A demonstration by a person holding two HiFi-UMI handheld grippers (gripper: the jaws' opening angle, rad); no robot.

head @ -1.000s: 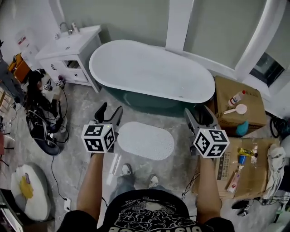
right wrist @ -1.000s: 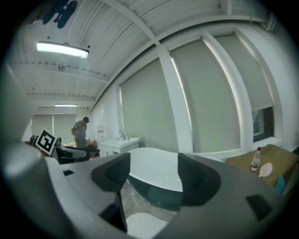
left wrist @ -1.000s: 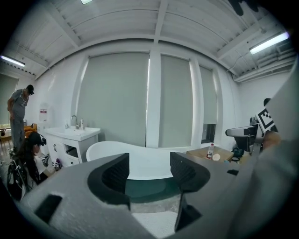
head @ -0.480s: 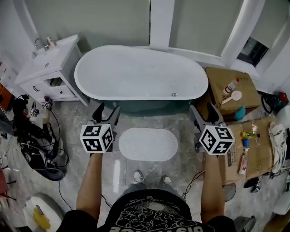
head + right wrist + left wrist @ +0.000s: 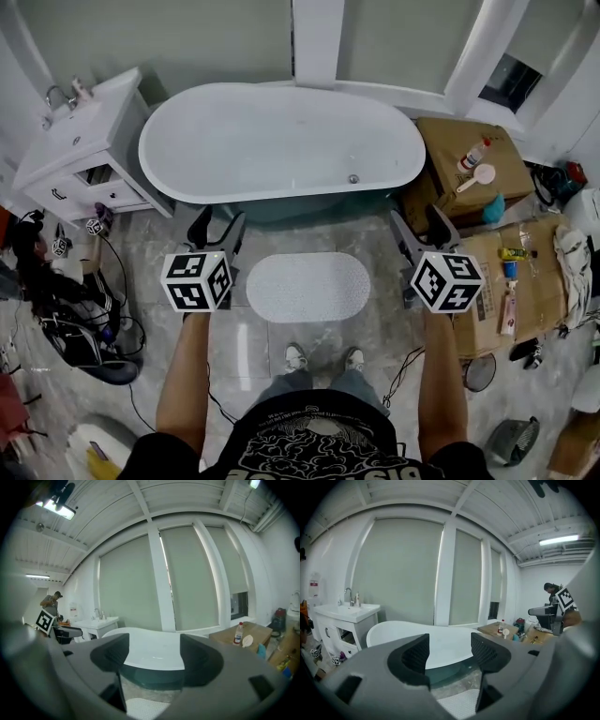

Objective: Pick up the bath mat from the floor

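Currently the bath mat (image 5: pixel 307 287) lies flat on the floor (image 5: pixel 373 323) at the centre of the head view, just below the bathtub (image 5: pixel 281 141). Its long axis runs left to right, parallel to the tub's side.

The left gripper (image 5: pixel 217 225) hangs off the mat's left end and the right gripper (image 5: pixel 419 223) off its right end, so the mat sits between them and lower. Neither touches it. In the head view the left one appears marginally closer to its end.

Left gripper view: the jaws stand moderately apart with nothing between them, and only the tub and a strip of mat (image 5: pixel 459 702) show at the bottom of the frame. Right gripper view: the same, jaws parted and empty, with the mat (image 5: pixel 145 709) at the bottom edge.

Both grippers point toward the tub, passing over the mat. Judgement: they must drop and tip downward, each taking a short end.
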